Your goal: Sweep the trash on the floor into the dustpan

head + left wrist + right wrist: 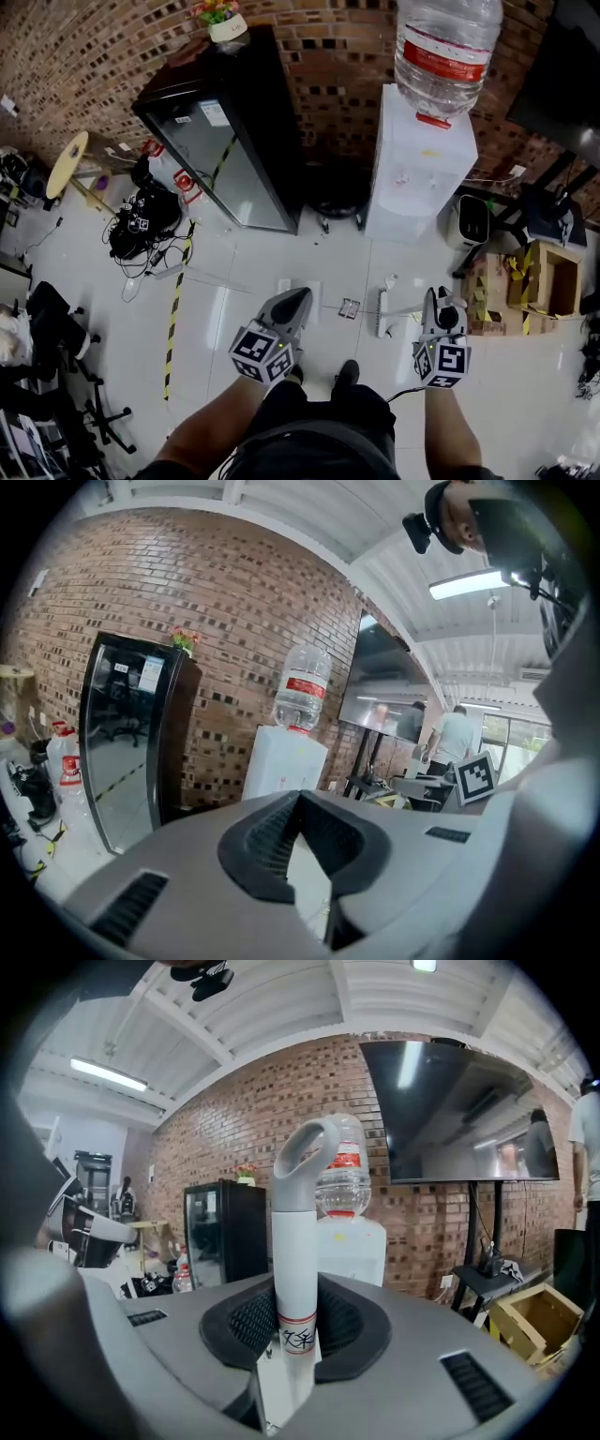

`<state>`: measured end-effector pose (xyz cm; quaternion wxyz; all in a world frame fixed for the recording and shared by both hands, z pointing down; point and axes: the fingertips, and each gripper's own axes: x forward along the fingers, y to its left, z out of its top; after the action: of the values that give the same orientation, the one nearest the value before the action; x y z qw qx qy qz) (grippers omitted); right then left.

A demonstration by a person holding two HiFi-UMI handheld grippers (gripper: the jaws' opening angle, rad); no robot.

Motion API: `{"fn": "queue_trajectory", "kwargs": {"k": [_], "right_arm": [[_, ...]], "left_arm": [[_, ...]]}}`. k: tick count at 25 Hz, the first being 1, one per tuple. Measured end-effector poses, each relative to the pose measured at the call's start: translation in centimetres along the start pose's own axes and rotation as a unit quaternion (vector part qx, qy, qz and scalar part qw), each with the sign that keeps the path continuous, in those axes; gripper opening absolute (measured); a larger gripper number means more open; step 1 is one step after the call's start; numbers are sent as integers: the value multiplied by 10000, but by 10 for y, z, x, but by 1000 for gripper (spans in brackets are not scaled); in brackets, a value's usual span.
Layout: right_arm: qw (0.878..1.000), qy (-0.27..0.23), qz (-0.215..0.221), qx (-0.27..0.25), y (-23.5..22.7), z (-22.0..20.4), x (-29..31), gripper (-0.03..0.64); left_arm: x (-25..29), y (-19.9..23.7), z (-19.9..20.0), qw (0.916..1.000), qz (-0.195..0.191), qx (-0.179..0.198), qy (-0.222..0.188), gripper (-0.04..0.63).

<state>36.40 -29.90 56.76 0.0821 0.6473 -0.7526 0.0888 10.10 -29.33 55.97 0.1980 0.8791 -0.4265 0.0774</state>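
Several small bits of trash (349,307) lie loose on the white floor (234,281), in front of the person's feet and between the two tools. None of it is gathered into a heap, so I judge that the sweeping is at its very start and almost all of the work is left.

The right tool (295,1312) is closed on a white handle (298,1232). The handle stands upright between the jaws and ends in a loop at the top. In the head view this tool (435,305) hangs just right of the trash. A white piece (382,313) lies on the floor close beside it. It may be the lower end of the same thing, but I cannot tell whether it is a broom or the dustpan.

The left tool (300,799) has its jaws together at the tips, with nothing between them. In the head view it (296,300) hovers just left of the trash.

No dustpan can be made out for certain. What remains, in my judgement, is to bring broom and dustpan down together to the trash and push it in.
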Motion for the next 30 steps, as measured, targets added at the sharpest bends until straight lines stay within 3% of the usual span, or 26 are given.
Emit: {"fn": "queue_trajectory", "kwargs": {"k": [5,14,30], "right_arm": [[9991,240,-361,40,-7,-25,14,89],[9969,447,-641,-121,30,-33,53,87],[9948,976,-281,-74,180,-39,129,87]], "left_arm": [[11,19,-17,9997,-107,39,219,23],[2,53,-33,9976,-498,85,481,23],[-54,143,-27,9976,-523,177,408,23]]}}
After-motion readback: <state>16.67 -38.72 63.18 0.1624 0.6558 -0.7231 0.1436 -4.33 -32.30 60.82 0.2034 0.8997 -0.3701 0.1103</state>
